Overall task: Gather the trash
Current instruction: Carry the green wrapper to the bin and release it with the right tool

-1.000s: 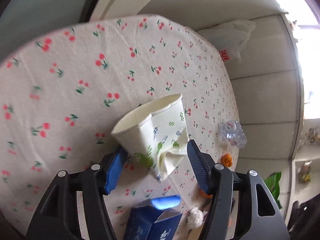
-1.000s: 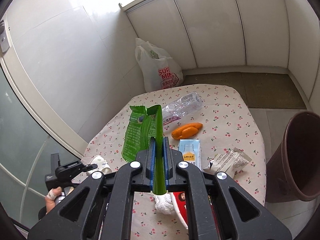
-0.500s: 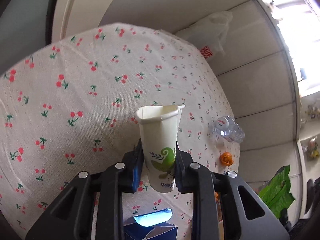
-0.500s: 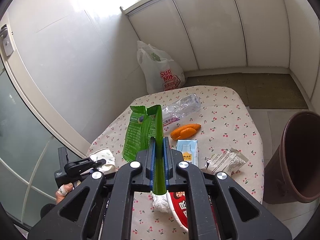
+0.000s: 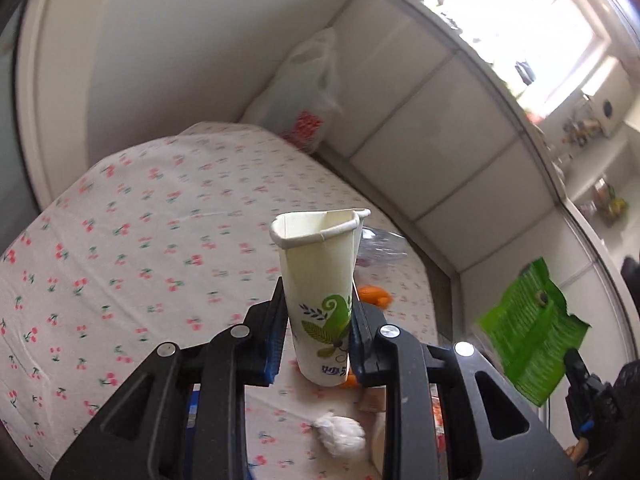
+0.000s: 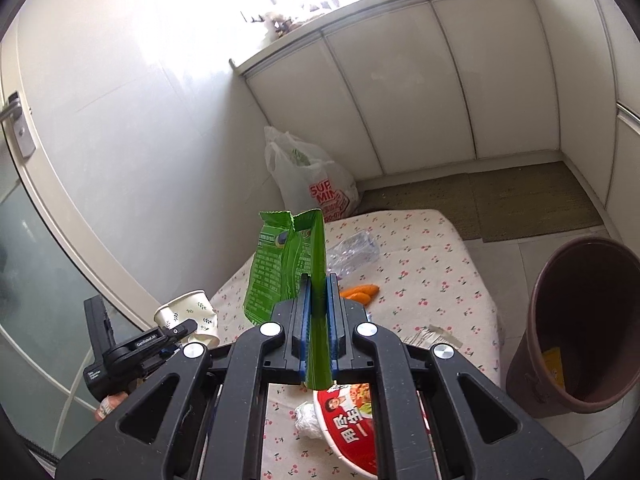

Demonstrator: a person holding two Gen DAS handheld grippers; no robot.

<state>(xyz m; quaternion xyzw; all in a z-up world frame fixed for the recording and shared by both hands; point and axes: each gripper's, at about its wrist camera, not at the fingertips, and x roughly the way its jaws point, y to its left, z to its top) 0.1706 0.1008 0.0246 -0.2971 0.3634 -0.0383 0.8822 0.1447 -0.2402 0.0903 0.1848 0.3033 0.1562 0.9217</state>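
Trash still on the table (image 6: 432, 264): clear bottle (image 6: 354, 250), orange peel (image 6: 360, 293), crumpled wrapper (image 6: 434, 336), white wad (image 6: 306, 422), red noodle bowl (image 6: 348, 420). Left side: left gripper (image 5: 318, 332) now clenched on the paper cup (image 5: 320, 292), pads pressing its lower sides, rim squashed out of round. One second ago the cup lay tipped on the cloth between wide jaws; the jaws closed on it early in that second, and the cup has since come up off the table, upright, cloth well below it. Centre: right gripper (image 6: 316, 312) clamped fully on the green snack bag (image 6: 286, 270), same hold as a second ago, bag standing up above the jaws. Right: brown bin (image 6: 580, 328) on the floor just beside the table edge, mouth open, something yellow inside. Judgement: both hands loaded, pickup of cup done; next step likely carry to the bin, bag first since it is nearer. Risk: crushed cup could slip from a narrow pinch. White shopping bag (image 6: 316, 184) on floor behind the table, untouched.
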